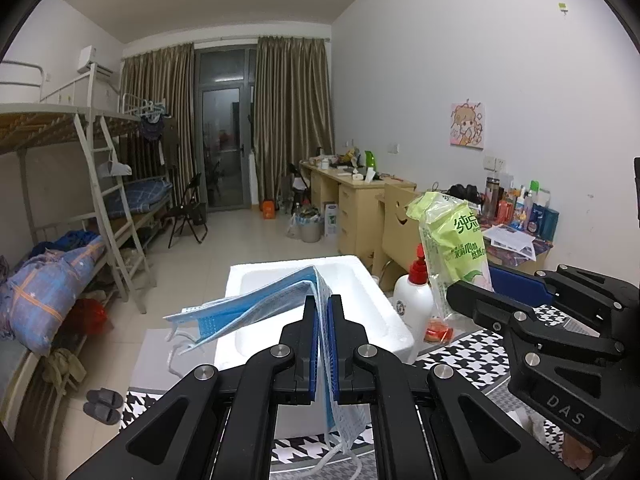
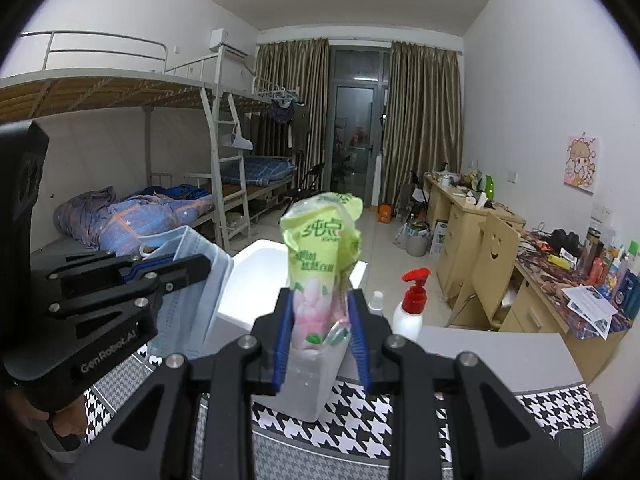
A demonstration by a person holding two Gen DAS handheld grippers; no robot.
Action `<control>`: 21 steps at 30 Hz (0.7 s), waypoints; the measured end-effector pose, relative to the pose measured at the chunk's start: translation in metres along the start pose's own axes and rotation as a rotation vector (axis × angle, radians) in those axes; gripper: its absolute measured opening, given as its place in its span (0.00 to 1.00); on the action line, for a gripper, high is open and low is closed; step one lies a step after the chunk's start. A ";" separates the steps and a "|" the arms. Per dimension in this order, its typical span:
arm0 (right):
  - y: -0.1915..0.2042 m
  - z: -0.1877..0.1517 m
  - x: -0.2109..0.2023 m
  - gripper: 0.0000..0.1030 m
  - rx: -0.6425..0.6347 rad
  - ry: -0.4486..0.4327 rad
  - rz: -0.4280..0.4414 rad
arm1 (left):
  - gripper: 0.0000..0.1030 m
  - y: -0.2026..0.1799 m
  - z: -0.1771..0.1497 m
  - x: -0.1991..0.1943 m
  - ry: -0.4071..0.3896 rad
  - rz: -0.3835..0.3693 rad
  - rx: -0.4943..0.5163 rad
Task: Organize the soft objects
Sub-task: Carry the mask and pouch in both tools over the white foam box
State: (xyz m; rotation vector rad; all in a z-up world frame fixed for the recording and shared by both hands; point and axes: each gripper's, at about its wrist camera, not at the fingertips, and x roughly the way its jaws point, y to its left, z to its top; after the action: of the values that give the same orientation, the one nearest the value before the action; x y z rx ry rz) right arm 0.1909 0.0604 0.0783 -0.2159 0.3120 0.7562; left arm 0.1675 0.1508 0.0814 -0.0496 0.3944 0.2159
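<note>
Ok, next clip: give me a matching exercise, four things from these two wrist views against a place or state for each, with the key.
Things:
1. face masks
2. green tissue pack
3. red-capped pump bottle
4. white foam box

Places or states:
A. standing on the surface to the right of the foam box
B. pinched in the left gripper
C. open-topped, ahead of both grippers
D. held upright in the right gripper

Pairs: 1-B, 2-D, 3-A, 4-C

Standing beside each other on the black-and-white houndstooth cloth: white plastic pump bottle with red nozzle, small clear spray bottle.
</note>
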 end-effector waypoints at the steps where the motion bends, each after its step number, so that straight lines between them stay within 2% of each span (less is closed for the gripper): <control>1: 0.000 0.001 0.002 0.31 -0.001 0.004 0.000 | 0.05 0.001 0.001 0.003 0.008 -0.004 -0.003; 21: -0.002 0.009 0.024 0.31 -0.002 0.036 -0.005 | 0.05 0.015 0.019 0.043 0.047 -0.059 -0.031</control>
State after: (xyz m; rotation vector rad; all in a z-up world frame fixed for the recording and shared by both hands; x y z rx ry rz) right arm 0.2107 0.0770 0.0785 -0.2323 0.3446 0.7487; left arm 0.2102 0.1762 0.0819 -0.0967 0.4358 0.1626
